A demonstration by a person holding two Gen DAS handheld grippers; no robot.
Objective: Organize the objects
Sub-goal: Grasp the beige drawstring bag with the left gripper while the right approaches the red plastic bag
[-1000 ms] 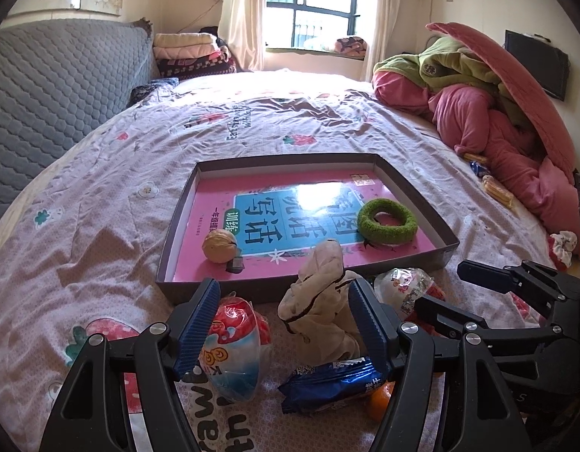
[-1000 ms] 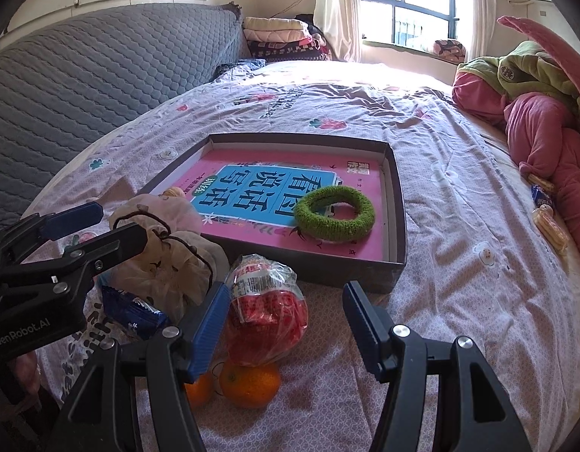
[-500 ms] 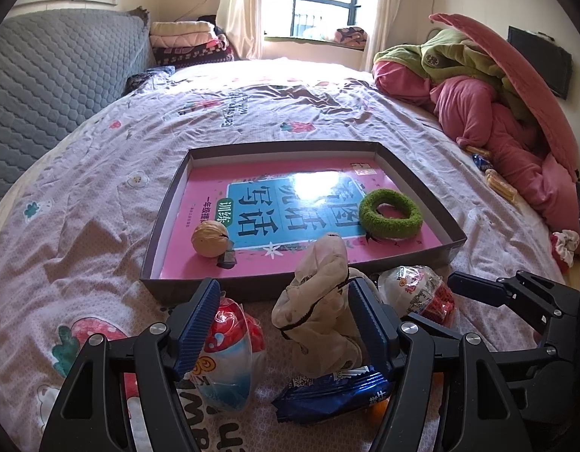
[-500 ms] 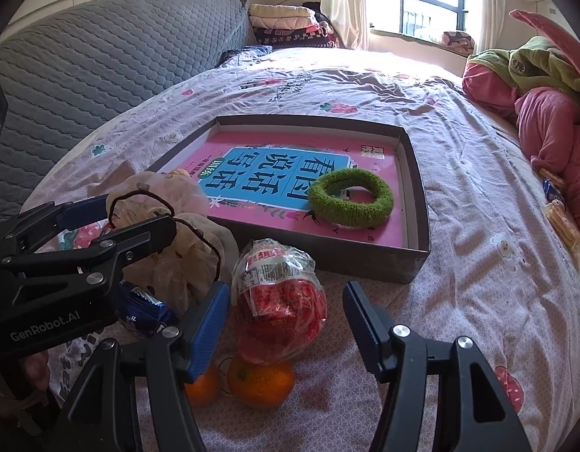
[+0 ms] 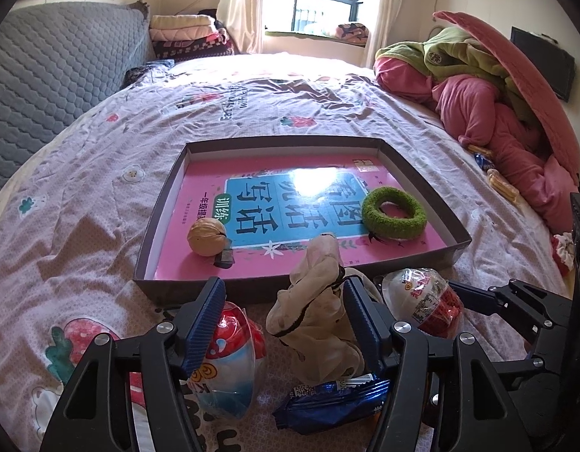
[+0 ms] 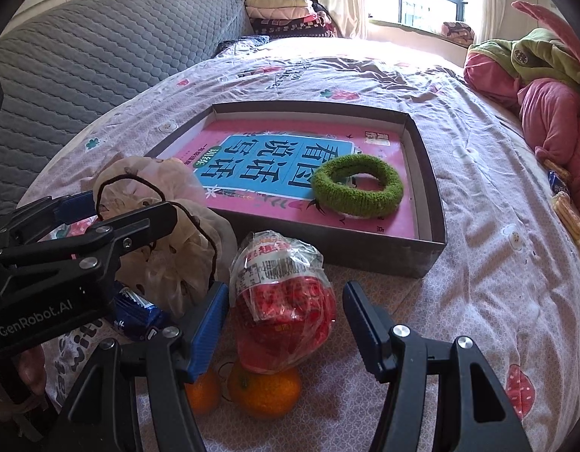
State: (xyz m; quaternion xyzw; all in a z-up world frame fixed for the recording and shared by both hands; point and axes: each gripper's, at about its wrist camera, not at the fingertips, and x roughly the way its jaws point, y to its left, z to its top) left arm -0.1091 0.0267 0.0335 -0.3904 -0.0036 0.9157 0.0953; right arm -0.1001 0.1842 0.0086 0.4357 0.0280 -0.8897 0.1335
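Note:
A shallow dark tray lies on the bed with a pink book, a green fuzzy ring and a walnut in it. In front of it lie a cream scrunchie, a red snack bag, a red-and-blue bag, a blue packet and two oranges. My left gripper is open around the scrunchie. My right gripper is open around the red snack bag.
A pink and green pile of bedding lies at the right. A grey quilted headboard stands at the left. Folded blankets are stacked at the far end by the window. Small snacks lie by the bedding.
Both grippers have drawn back a little and tilted, so the tray sits slightly farther off. The objects have not moved. Both grippers stay open.

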